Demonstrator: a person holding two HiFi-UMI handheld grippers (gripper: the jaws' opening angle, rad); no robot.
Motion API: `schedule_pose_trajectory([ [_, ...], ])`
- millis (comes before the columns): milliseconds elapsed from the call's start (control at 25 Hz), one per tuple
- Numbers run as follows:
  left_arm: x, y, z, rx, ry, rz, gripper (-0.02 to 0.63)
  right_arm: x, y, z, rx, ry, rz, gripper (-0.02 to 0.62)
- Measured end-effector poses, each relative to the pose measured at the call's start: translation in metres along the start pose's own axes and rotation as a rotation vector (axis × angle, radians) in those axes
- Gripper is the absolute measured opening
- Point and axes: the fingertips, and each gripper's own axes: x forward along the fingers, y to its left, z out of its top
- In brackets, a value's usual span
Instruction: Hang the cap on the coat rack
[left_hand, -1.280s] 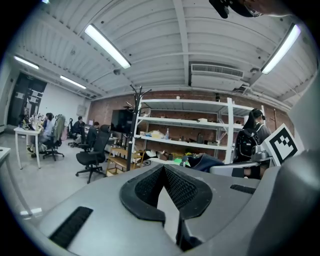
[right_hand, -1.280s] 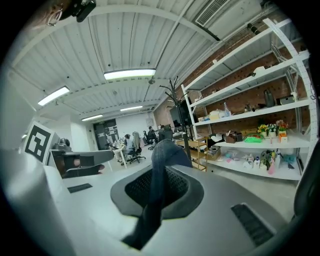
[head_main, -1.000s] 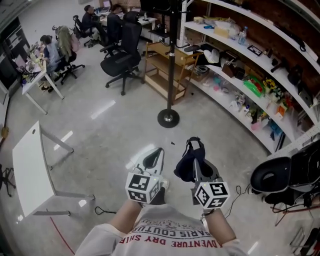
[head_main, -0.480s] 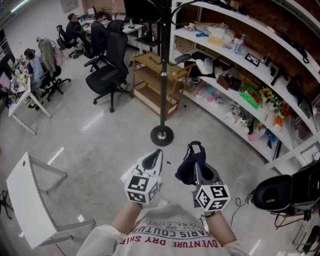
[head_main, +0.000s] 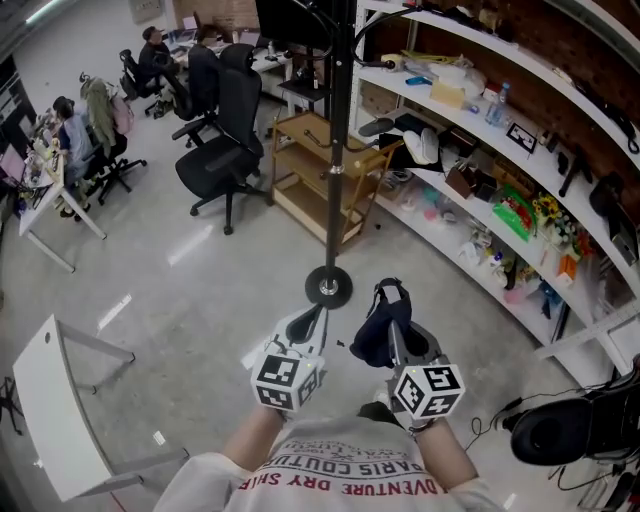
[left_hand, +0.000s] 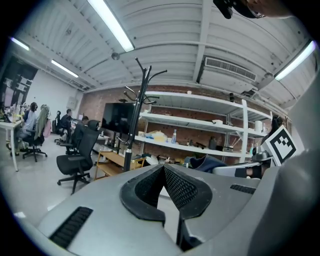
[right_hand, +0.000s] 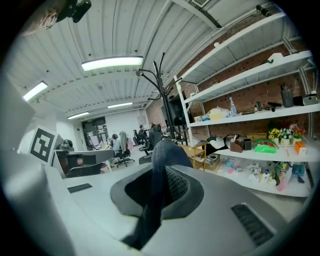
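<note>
The coat rack (head_main: 341, 140) is a black pole on a round base (head_main: 328, 286), just ahead of both grippers; its curved hooks show in the left gripper view (left_hand: 142, 85) and in the right gripper view (right_hand: 162, 80). The dark blue cap (head_main: 372, 335) hangs from my right gripper (head_main: 392, 302), which is shut on its fabric (right_hand: 162, 150). My left gripper (head_main: 318, 310) is beside it on the left, shut and holding nothing (left_hand: 163, 169). Both grippers are held apart from the rack, a little short of its base.
Long white shelves (head_main: 480, 130) with several small items run along the right. A wooden cart (head_main: 320, 170) stands behind the rack, black office chairs (head_main: 225, 140) to its left. A white table (head_main: 60, 400) is at the lower left. People sit at desks (head_main: 75, 130) at the back left.
Both grippers have moved forward together toward the coat rack, whose base now lies much closer in front of them. The right gripper stays shut on the cap.
</note>
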Motion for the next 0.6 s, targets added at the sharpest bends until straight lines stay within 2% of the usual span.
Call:
schedule_pose_trajectory([
  [200, 0.046, 0.014, 0.009, -0.004, -0.022, 0.084, 0.005, 0.04, -0.032, 0.02, -0.02, -0.021, 0.074, 0.021],
  [600, 0.174, 0.002, 0.056, 0.02, -0.103, 0.235, 0.006, 0.113, -0.131, 0.102, -0.149, -0.083, 0.269, 0.021],
])
